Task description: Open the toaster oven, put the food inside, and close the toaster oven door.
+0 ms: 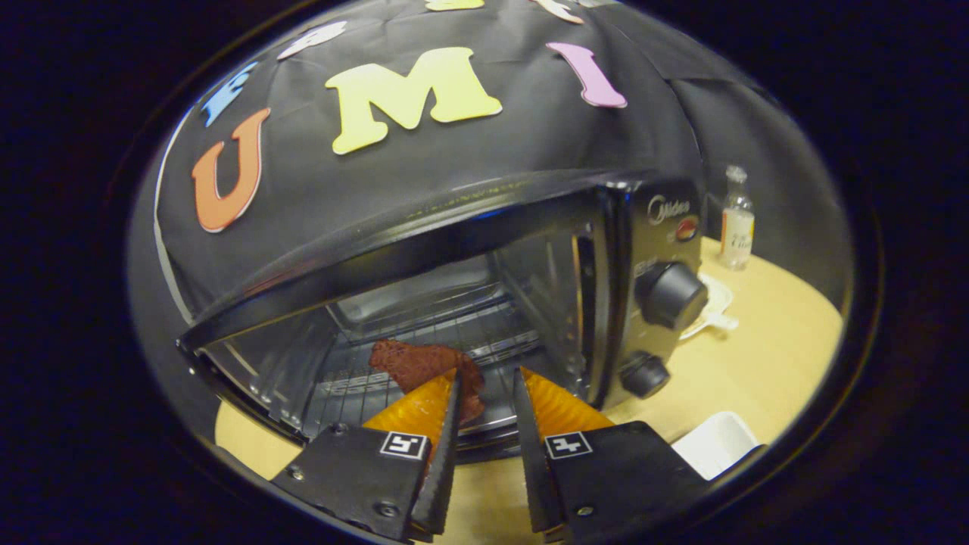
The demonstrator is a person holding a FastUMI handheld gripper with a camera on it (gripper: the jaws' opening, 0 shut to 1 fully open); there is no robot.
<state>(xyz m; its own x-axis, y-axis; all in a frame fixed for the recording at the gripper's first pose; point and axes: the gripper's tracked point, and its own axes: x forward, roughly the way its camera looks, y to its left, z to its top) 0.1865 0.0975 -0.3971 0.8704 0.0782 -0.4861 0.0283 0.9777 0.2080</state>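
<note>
The toaster oven [454, 303] stands on the pale wooden desk [757, 363] with its front wide open, the wire rack [424, 356] and the shiny inner walls plain to see. A flat, reddish-brown piece of food [420, 363] lies on that rack near the front of the cavity, slightly toward the left. The gripper [488, 386] is pushed up to the oven mouth, its fingers [447, 439] parted with a narrow gap between them. The left finger's tip sits right at the near edge of the food and overlaps it, while the right finger stands apart from it, so the food is not pinched; whether the left tip actually touches it I cannot tell. On the oven's right-hand panel there are two dark knobs, a larger one [672, 294] above a smaller one [643, 375]. Beyond the oven's right side, a small clear bottle [736, 219] stands upright toward the far edge of the desk, with a whitish flat object [711, 306] lying between it and the oven. A white dish [715, 443] sits near the desk's front edge, just to the right of the right finger.
</note>
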